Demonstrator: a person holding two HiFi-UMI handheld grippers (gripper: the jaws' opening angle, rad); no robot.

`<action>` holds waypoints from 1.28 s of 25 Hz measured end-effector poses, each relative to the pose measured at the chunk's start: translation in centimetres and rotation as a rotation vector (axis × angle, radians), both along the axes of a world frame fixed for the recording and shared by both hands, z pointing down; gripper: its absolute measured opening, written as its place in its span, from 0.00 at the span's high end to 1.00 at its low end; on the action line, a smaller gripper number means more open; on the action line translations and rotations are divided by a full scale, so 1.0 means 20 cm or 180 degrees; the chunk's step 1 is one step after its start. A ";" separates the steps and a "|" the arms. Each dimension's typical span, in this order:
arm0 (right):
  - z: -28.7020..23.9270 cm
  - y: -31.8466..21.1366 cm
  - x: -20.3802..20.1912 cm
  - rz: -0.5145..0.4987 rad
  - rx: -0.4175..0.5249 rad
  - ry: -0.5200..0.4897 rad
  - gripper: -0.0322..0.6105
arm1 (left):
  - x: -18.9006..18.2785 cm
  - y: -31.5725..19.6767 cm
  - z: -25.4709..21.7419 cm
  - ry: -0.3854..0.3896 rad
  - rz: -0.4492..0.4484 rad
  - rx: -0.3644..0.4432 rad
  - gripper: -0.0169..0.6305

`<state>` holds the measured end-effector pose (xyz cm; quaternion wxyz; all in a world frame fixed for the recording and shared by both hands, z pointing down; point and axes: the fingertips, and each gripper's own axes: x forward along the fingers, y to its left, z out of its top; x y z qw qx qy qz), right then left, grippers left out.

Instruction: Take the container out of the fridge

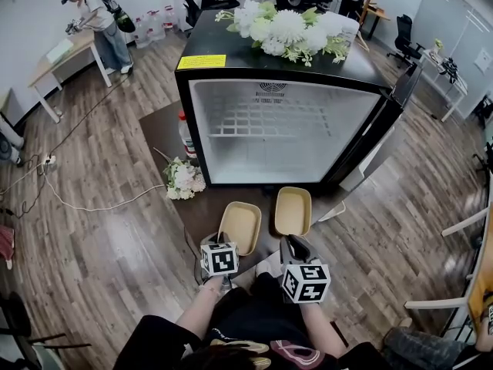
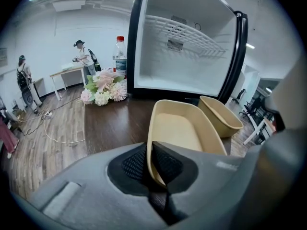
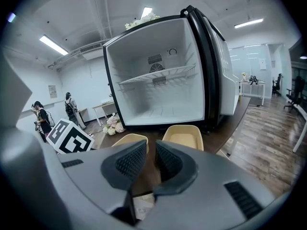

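Left container [image 1: 240,226]: out of the fridge [image 1: 202,114], on the table [image 1: 162,133] just in front of the open cavity; its long axis runs from the person toward the fridge.
Left gripper [image 1: 223,243]: clamped on that container's near rim, 1 pad inside the wall and 1 outside. The container lies straight ahead of it.
Right container [image 1: 293,210]: just right of the first, a little closer to the fridge, on the same axis. Nothing touches it.
Right gripper [image 3: 150,162]: jaws a narrow gap apart with nothing between them. The right container lies ahead, clear of the tips, and this is the nearer hand for it.
Fridge inside: bare, with 1 wire shelf. With both containers out, the job looks nearly done.
Door [image 1: 370,145]: swung out on the right, close by the right container, so room is tight on that side.
Open room: bare table left of the left container. A bouquet [image 1: 183,179] and a bottle [image 1: 186,136] sit at the fridge's left corner, well clear.
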<state>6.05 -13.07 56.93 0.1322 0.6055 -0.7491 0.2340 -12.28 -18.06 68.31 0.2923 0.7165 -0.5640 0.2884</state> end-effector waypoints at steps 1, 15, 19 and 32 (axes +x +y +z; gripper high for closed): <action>0.01 0.00 0.00 0.0005 -0.0032 -0.0008 0.85 | 0.00 0.00 0.01 -0.0015 -0.0014 -0.0004 0.94; 0.07 0.01 0.02 0.0033 -0.0206 -0.0195 0.84 | -0.03 -0.04 -0.05 0.0358 -0.0115 0.0067 0.73; 0.04 0.01 0.01 -0.0006 -0.0156 -0.0190 0.84 | -0.05 -0.03 -0.20 0.0533 -0.0172 0.0382 0.72; -0.07 0.02 -0.05 -0.0054 0.0143 -0.0232 0.84 | 0.11 0.03 -0.70 0.0790 0.0512 0.1272 0.72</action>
